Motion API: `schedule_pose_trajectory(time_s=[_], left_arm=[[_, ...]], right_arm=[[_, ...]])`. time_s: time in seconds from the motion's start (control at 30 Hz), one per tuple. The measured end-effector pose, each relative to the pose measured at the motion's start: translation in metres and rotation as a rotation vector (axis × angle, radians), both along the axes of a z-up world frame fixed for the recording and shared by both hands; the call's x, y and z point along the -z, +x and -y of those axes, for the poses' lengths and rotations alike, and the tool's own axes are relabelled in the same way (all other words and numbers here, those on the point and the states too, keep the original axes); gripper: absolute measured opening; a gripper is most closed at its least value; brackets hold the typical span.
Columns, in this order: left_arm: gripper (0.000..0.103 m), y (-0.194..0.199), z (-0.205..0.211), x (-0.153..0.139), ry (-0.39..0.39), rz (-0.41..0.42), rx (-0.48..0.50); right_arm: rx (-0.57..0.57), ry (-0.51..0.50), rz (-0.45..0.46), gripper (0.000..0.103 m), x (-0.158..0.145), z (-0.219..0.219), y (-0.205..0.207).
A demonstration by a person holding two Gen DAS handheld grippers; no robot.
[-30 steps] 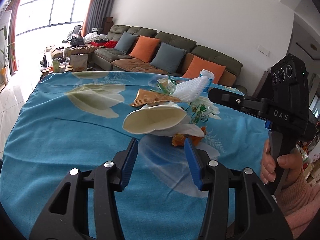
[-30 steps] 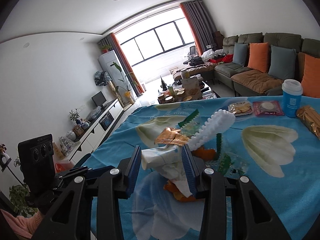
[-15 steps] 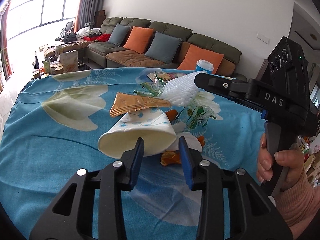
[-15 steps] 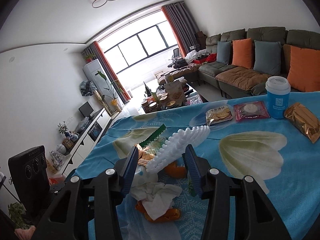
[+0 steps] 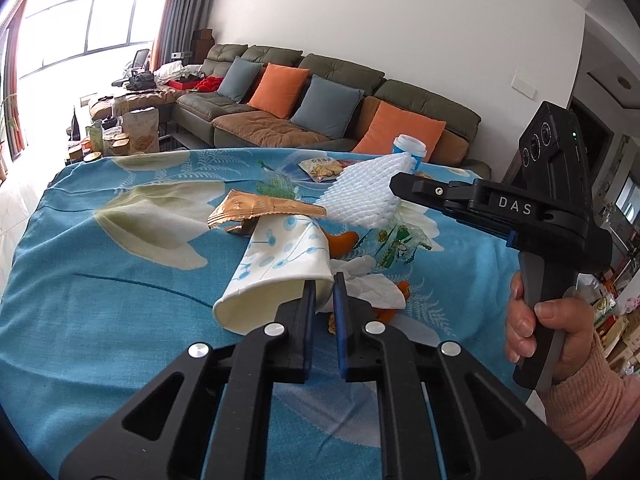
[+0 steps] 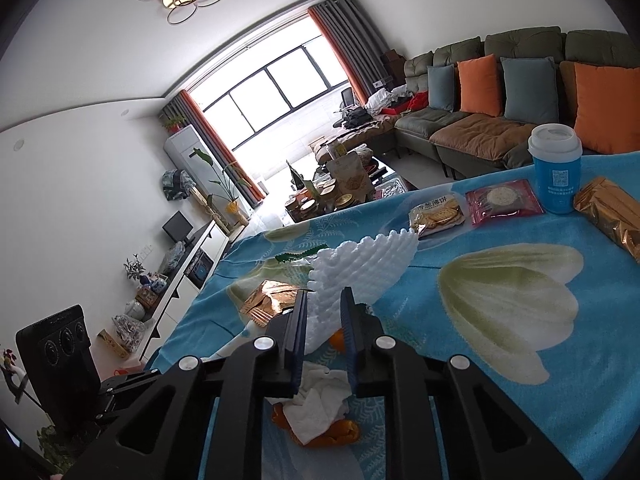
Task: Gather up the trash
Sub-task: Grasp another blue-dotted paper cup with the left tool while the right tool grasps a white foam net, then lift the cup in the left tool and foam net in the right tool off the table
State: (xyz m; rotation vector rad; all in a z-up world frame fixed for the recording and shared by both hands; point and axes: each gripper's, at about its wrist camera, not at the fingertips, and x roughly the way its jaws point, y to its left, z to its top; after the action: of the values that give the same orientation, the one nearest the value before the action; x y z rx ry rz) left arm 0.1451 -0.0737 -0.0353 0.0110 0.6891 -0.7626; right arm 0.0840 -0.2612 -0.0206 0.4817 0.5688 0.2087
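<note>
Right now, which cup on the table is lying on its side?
The white paper cup, rim pinched by the left gripper. The blue lidded cup stands upright near the sofa side.

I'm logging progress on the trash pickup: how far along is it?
Nothing looks binned; no bin shows. In hand: left gripper clamps the paper cup rim, right gripper clamps the white foam net. Left on the table: tissue, orange peel, gold wrapper.

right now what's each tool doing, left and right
Left tool: shut on the paper cup, pinching its rim.
Right tool: shut on the white foam net.
</note>
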Motion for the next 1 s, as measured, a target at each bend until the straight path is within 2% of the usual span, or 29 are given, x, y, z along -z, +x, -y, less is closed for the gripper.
schedule_pose_trajectory(time_s=[0.4, 0.7, 0.73, 0.87, 1.0], left_arm=[[0.004, -0.022, -0.038, -0.018, -0.056, 0.022, -0.017], [0.005, -0.036, -0.057, -0.016, -0.076, 0.013, -0.033], [0.006, -0.037, -0.056, -0.015, -0.075, 0.01, -0.036], [0.029, -0.036, -0.051, -0.007, -0.057, -0.009, -0.043], [0.034, -0.029, -0.046, 0.002, -0.059, -0.05, -0.038]], right_arm=[[-0.06, -0.017, 0.077, 0.015, -0.02, -0.016, -0.023], [-0.105, -0.039, 0.12, 0.015, -0.031, -0.034, -0.036], [-0.105, -0.038, 0.119, 0.015, -0.031, -0.034, -0.036], [-0.098, -0.026, 0.108, 0.015, -0.028, -0.033, -0.038], [-0.088, -0.017, 0.097, 0.015, -0.026, -0.031, -0.042]])
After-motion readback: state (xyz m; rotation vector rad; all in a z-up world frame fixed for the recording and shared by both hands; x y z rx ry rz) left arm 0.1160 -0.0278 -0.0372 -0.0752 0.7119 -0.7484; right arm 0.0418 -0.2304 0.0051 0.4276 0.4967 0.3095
